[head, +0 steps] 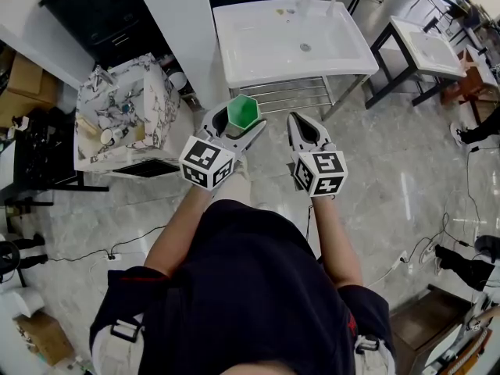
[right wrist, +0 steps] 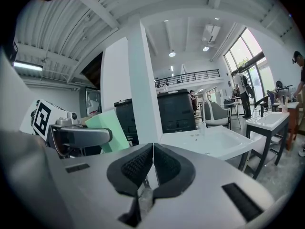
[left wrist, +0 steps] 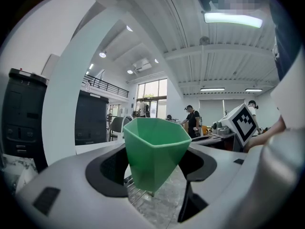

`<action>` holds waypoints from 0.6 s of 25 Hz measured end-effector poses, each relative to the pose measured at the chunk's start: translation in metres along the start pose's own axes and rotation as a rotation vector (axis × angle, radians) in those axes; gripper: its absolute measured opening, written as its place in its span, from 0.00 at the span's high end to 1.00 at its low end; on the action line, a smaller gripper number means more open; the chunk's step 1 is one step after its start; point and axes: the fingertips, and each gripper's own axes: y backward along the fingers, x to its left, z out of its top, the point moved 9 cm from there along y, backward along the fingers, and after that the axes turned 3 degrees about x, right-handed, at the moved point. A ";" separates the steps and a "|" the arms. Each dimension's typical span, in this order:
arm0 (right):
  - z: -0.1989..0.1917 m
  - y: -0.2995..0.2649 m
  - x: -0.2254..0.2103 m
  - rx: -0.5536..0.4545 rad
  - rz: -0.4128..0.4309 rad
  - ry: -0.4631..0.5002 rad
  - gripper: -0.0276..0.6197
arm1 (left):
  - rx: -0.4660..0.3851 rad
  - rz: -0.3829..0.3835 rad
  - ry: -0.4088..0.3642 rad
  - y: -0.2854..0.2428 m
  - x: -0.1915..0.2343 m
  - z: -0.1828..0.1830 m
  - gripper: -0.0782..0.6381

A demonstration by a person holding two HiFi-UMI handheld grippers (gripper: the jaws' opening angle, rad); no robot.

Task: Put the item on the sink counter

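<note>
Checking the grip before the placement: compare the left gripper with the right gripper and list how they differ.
The left gripper's jaws stand wide apart, clamped on a green cup; the right gripper's jaws are pressed together. The left gripper carries a load; the right gripper holds nothing. Both hover over the floor, short of the white sink.

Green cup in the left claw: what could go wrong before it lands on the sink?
The green cup narrows downward, and the left gripper clamps only its slanted sides, so it might slip out over the floor. The white sink seems to have only a narrow flat rim, so a cup set near the edge could tip in or off.
</note>
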 end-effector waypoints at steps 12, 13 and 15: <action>0.008 -0.034 -0.030 0.025 -0.002 -0.008 0.90 | 0.016 0.004 0.008 -0.041 0.023 0.007 0.44; 0.009 -0.039 -0.033 0.026 0.000 -0.010 0.91 | 0.012 0.006 0.013 -0.045 0.026 0.009 0.44; 0.012 -0.049 -0.036 0.029 0.003 -0.013 0.90 | 0.008 0.004 0.017 -0.053 0.034 0.012 0.44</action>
